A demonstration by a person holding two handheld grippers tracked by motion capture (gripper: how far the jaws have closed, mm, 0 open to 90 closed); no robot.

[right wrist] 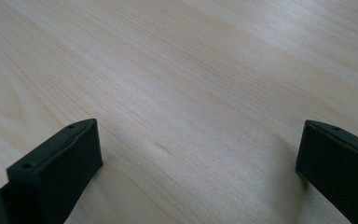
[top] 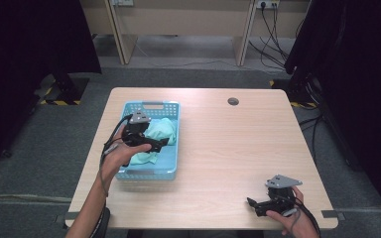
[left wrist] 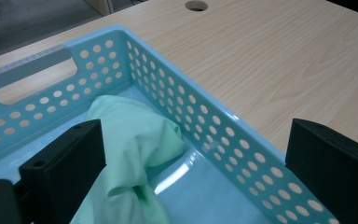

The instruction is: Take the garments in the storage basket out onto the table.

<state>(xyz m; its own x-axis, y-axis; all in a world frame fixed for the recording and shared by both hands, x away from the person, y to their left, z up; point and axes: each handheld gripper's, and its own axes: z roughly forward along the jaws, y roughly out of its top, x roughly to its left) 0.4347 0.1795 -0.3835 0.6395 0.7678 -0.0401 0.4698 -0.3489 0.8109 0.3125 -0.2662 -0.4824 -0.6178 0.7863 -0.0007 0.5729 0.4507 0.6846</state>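
A light blue perforated basket (top: 170,167) sits on the left half of the wooden table (top: 228,148), and a mint green cloth (top: 161,130) lies crumpled inside it. My left gripper (top: 164,143) hovers over the basket and stands open. In the left gripper view the green cloth (left wrist: 130,154) lies beside the left jaw, not pinched, and the basket wall (left wrist: 200,121) runs between the jaws. My right gripper (top: 251,203) rests low at the table's front right corner, open with nothing in it. The right gripper view shows bare wood (right wrist: 191,93) between its jaws.
A round cable hole (top: 233,101) is set in the table's far side. Behind the table stand a wooden desk frame and trailing cables on the grey floor. Dark equipment stands at both sides.
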